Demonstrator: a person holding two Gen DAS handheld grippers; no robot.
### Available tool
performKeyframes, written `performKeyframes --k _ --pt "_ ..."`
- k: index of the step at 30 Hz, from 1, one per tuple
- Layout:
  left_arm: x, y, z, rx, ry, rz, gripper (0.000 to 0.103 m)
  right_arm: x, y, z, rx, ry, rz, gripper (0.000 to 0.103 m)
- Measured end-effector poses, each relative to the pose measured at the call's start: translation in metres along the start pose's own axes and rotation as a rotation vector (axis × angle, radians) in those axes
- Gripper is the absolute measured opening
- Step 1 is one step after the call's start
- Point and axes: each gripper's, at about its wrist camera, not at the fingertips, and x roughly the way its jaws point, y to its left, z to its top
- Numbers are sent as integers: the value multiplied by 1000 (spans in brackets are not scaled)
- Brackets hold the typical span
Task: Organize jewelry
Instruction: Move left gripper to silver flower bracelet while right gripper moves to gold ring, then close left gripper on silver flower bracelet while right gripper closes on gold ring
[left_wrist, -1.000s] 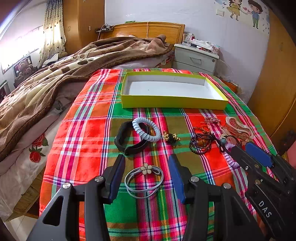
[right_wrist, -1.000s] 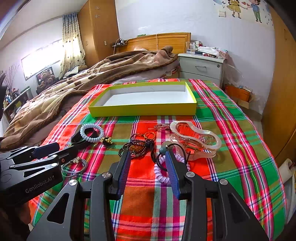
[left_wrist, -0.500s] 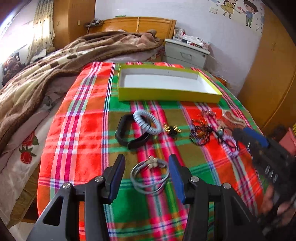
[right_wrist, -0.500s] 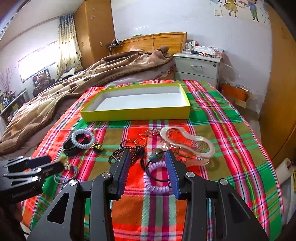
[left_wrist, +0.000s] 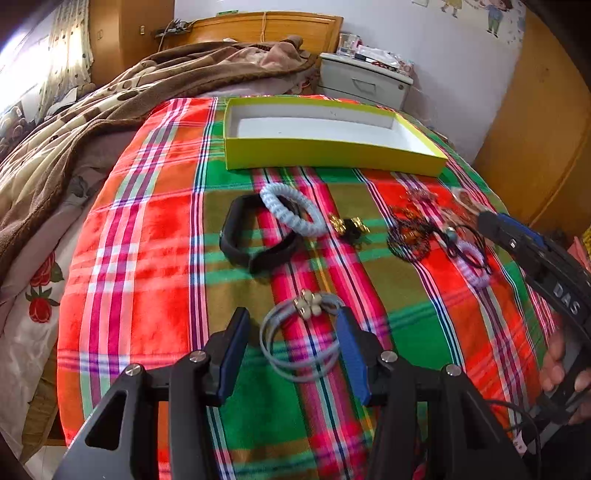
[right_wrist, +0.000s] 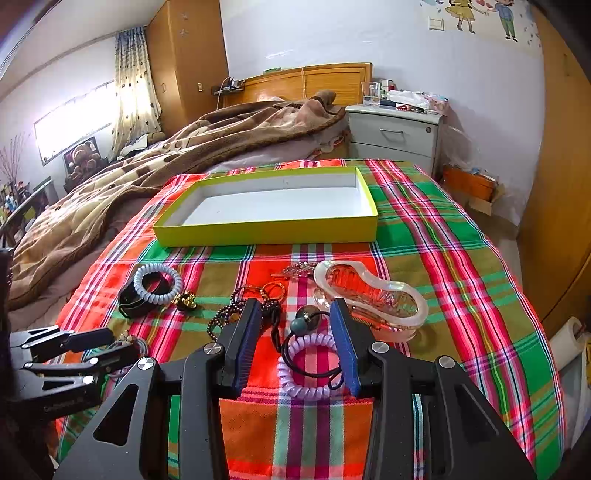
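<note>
An empty yellow box (left_wrist: 332, 151) with a white inside (right_wrist: 266, 232) lies at the far side of the plaid cloth. My left gripper (left_wrist: 293, 325) is open around a grey hair tie with a flower charm (left_wrist: 301, 339) on the cloth. My right gripper (right_wrist: 295, 317) is open around a pink spiral hair tie (right_wrist: 308, 365) with a black elastic and teal bead (right_wrist: 297, 325). A white spiral hair tie (left_wrist: 291, 208) rests on a black band (left_wrist: 258, 240). Gold earrings (left_wrist: 347, 227), dark beads (left_wrist: 408, 236) and a clear pink hair claw (right_wrist: 369, 295) lie between.
The plaid cloth (left_wrist: 147, 240) covers the bed's foot. A brown blanket (left_wrist: 92, 118) lies heaped on the left. A white nightstand (right_wrist: 395, 136) stands behind the bed, and wooden wardrobes (right_wrist: 561, 184) on the right.
Both grippers have moved forward and down over the cloth. The grey flower tie now sits between my left fingers, and the pink spiral tie between my right fingers.
</note>
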Motion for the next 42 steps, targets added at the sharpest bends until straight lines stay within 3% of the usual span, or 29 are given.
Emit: performKeyframes --k 7,11,13,18,23,26,40,42 --pt "6 -8 4 75 -6 48 50 3 0 5 -6 -2 -2 40" --pt "5 -6 6 76 0 22 22 9 -2 8 -8 8 -11 40" --pt "5 -4 7 69 -1 12 17 11 -2 10 -14 10 -19 40" --pt "1 2 10 37 -19 -20 17 21 -1 19 -38 35 12 40" --pt "-6 9 16 13 -53 -40 17 36 3 29 -41 90 143 40" --pt "-10 13 18 2 -69 -51 17 47 9 31 -50 127 173 40" --pt "-6 27 29 -23 -70 -87 17 76 21 32 -149 229 96 40" --pt "-5 28 29 -24 -69 -89 17 78 20 31 -159 242 81 35"
